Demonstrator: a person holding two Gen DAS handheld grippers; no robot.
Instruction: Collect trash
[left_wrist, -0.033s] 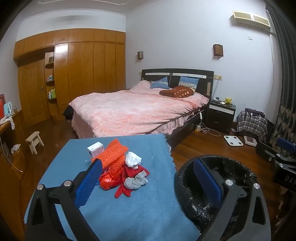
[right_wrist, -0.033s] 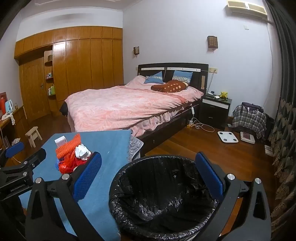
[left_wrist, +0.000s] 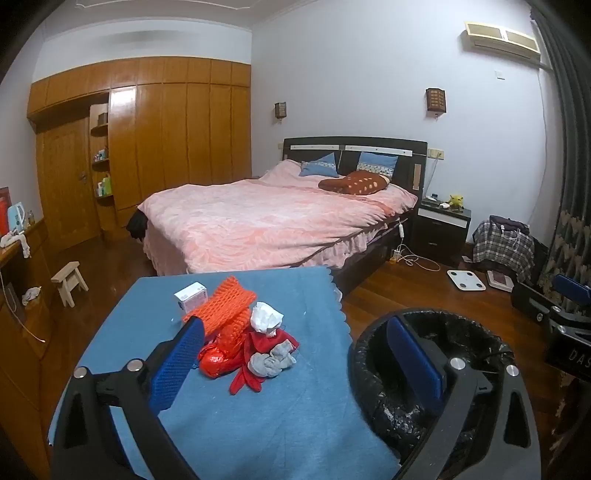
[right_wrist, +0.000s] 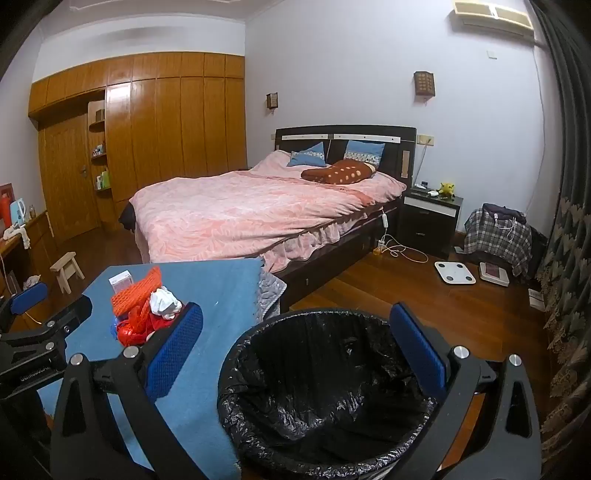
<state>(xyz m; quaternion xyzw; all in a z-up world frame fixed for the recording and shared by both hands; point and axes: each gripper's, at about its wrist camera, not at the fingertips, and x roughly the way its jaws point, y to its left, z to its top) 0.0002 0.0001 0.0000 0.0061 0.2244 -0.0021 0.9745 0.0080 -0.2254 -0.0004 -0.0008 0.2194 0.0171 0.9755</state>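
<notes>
A pile of trash lies on a blue-covered table (left_wrist: 258, 417): orange foam netting (left_wrist: 225, 306), a crumpled white tissue (left_wrist: 266, 317), a red wrapper (left_wrist: 218, 360), a grey wad (left_wrist: 271, 362) and a small white box (left_wrist: 190, 295). The pile also shows in the right wrist view (right_wrist: 144, 306). A bin with a black liner (right_wrist: 321, 398) stands right of the table. My left gripper (left_wrist: 295, 360) is open and empty, just short of the pile. My right gripper (right_wrist: 295, 349) is open and empty above the bin.
A bed with a pink cover (left_wrist: 266, 221) stands behind the table. A small wooden stool (left_wrist: 68, 280) is at the left by a wooden cabinet. A white scale (left_wrist: 465, 280) and a plaid bag (left_wrist: 502, 247) lie on the wood floor at the right.
</notes>
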